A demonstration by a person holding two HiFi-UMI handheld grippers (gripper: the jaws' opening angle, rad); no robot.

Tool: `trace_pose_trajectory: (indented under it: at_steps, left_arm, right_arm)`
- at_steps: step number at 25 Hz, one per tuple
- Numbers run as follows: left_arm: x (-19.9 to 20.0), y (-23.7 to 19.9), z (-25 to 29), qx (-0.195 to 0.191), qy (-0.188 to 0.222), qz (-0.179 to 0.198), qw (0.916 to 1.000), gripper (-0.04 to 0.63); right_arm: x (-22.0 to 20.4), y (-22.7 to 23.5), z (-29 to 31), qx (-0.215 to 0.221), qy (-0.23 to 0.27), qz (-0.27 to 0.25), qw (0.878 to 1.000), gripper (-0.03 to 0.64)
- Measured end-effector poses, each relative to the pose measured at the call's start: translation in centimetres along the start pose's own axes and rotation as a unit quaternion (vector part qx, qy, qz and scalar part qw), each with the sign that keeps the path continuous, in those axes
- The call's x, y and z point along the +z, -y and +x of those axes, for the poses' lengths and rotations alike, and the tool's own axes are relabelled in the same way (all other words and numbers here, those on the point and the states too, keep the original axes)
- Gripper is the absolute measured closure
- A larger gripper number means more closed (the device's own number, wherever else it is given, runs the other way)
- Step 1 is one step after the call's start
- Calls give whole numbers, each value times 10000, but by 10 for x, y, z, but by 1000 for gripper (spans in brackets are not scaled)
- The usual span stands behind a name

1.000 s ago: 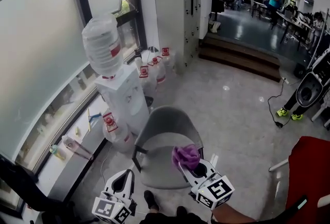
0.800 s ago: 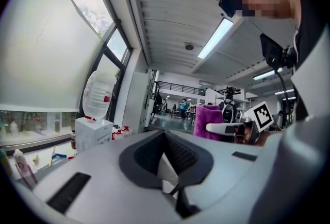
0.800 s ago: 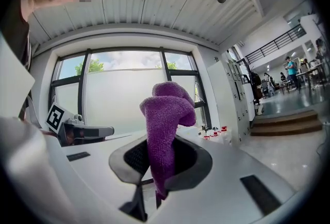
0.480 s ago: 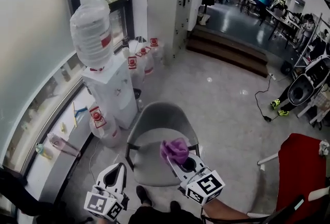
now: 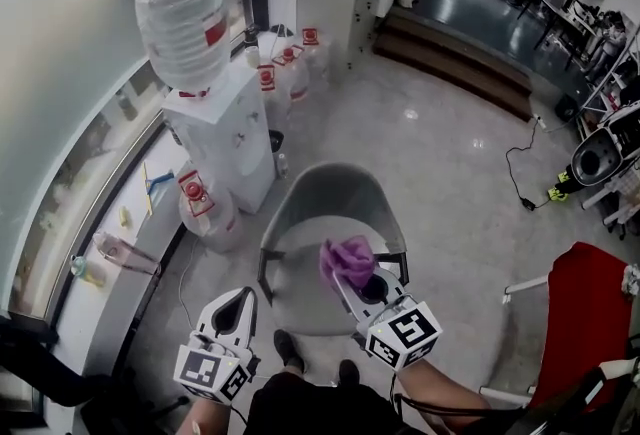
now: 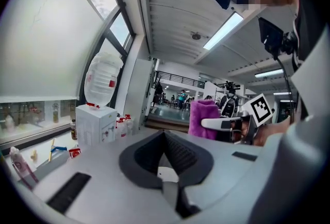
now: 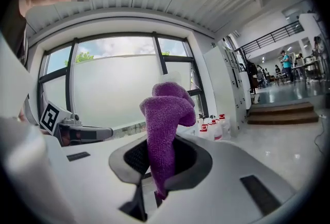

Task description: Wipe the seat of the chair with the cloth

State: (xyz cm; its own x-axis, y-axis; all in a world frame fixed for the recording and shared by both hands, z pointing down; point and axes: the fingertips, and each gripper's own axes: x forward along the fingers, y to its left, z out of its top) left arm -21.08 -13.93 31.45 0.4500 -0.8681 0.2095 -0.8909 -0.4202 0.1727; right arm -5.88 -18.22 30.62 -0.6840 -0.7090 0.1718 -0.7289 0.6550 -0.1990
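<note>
Right gripper [image 5: 352,280]: you clamp the cloth [image 5: 347,259] over the chair [image 5: 300,271], ready to wipe.
Left gripper [image 5: 240,299]: closed, empty, off to the side.

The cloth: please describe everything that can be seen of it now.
The cloth is purple, with a fuzzy pile like microfibre. It is bunched and folded, not spread out. The right tool is shut on its lower part, and the rest stands up beyond the jaws in a rounded lump. In the head view it shows above the seat of the grey chair, apparently held clear of it. Only the tool touches it.
</note>
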Motion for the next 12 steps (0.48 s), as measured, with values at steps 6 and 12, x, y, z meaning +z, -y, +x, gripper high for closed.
trace_pose_trajectory:
  at_steps: [6,12]
  left_arm:
    - [-23,-30,17,-94,-243,-74,9996,589]
    - [-50,-58,28,-221,-515,-204,9982,589]
  right_arm:
    - [-26,7,42,-22,-247,53,9997,551]
    - [-60,7,81,-23,-442,332,9985,551]
